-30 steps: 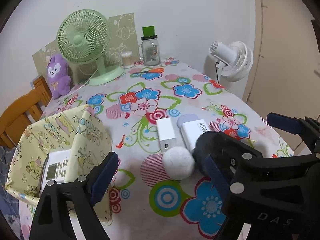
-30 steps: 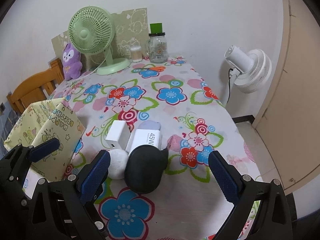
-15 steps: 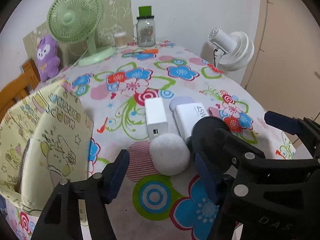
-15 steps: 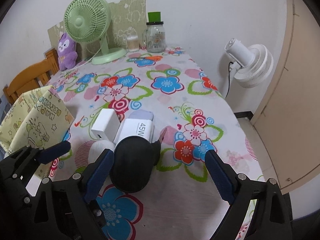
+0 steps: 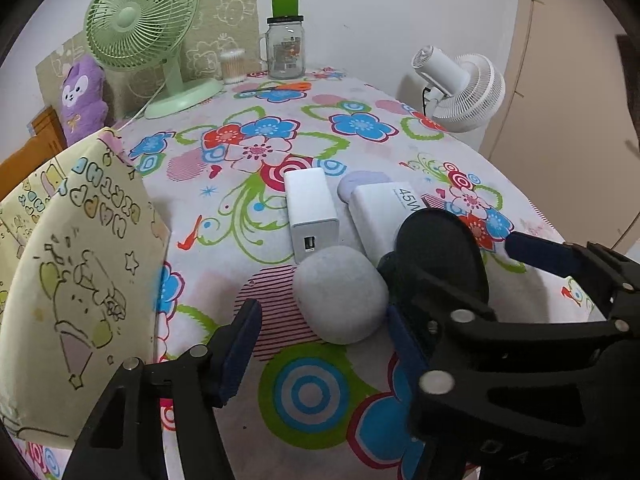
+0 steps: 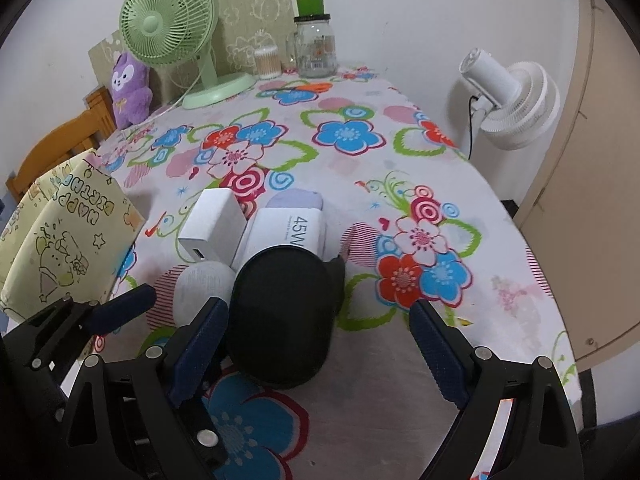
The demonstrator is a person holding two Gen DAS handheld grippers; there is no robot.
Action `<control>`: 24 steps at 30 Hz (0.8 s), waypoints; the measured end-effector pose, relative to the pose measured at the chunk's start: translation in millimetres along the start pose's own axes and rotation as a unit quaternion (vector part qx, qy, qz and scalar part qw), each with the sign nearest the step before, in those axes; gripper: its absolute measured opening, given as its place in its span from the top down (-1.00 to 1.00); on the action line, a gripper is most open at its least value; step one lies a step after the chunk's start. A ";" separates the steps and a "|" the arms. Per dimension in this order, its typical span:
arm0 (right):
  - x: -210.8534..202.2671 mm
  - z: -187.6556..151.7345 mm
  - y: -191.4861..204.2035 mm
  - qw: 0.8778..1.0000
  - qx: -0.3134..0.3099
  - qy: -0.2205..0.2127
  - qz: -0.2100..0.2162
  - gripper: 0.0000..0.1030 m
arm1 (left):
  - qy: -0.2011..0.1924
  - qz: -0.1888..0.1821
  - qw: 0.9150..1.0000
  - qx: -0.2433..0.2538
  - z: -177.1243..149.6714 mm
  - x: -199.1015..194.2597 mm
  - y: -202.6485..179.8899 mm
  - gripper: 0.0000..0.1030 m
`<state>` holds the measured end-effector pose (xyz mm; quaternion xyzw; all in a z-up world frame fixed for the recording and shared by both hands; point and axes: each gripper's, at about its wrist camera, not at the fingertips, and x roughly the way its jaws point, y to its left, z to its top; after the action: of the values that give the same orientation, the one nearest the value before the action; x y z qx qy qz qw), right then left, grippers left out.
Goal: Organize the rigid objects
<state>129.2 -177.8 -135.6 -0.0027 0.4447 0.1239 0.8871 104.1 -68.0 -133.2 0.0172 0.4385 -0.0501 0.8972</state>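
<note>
table (image 6: 400,184): wearing a floral cloth, carrying all the items.
yellow bag (image 5: 80,264): standing at the table's left edge, left of the white ball.
black case (image 6: 282,316): lying right of the white ball, touching it; sitting between the right gripper's fingers, nearer the left finger.
right gripper (image 6: 316,354): hanging released, jaws wide around the black case, contact unclear.
left gripper (image 5: 320,350): hanging released, fingers flanking the white ball, apart from it.
45W charger (image 6: 286,232): lying just behind the black case.
white ball (image 5: 340,294): sitting on the table, landmark.
white adapter (image 5: 310,210): lying just behind the white ball, USB port facing it.
</note>
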 end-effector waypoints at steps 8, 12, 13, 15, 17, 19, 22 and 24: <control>9.8 1.1 4.1 1.000 0.013 0.013 -0.009 -0.71 | 0.004 -0.002 1.000 0.003 4.6 10.6 0.8 -0.31; 9.4 2.2 5.6 1.000 0.015 0.012 -0.009 -0.56 | 0.001 -0.004 1.000 0.005 5.4 11.0 0.7 -0.31; 9.1 2.4 6.5 1.000 0.015 0.011 -0.008 -0.53 | -0.001 -0.005 1.000 0.005 5.2 10.9 0.8 -0.28; 8.0 1.5 8.0 1.000 0.017 0.010 -0.009 -0.44 | -0.003 -0.011 1.000 0.005 4.7 9.8 1.2 -0.14; 8.2 1.2 7.6 1.000 0.022 0.011 -0.004 -0.37 | -0.005 -0.015 1.000 0.006 4.0 8.6 0.4 -0.11; 8.2 0.4 6.9 0.999 0.028 0.013 0.007 -0.23 | -0.007 -0.015 1.000 0.004 3.3 8.4 0.7 -0.10; 6.2 -0.5 9.5 1.000 0.023 0.011 0.005 -0.12 | -0.011 -0.008 1.000 0.001 1.5 7.5 0.6 -0.10; 5.0 -1.1 11.5 1.000 0.020 0.010 -0.002 -0.11 | -0.008 -0.008 1.000 0.000 1.1 7.0 1.0 -0.10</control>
<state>128.7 -165.7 -139.0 0.0125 0.4560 0.1129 0.8827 109.3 -67.6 -138.1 0.0131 0.4311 -0.0576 0.9004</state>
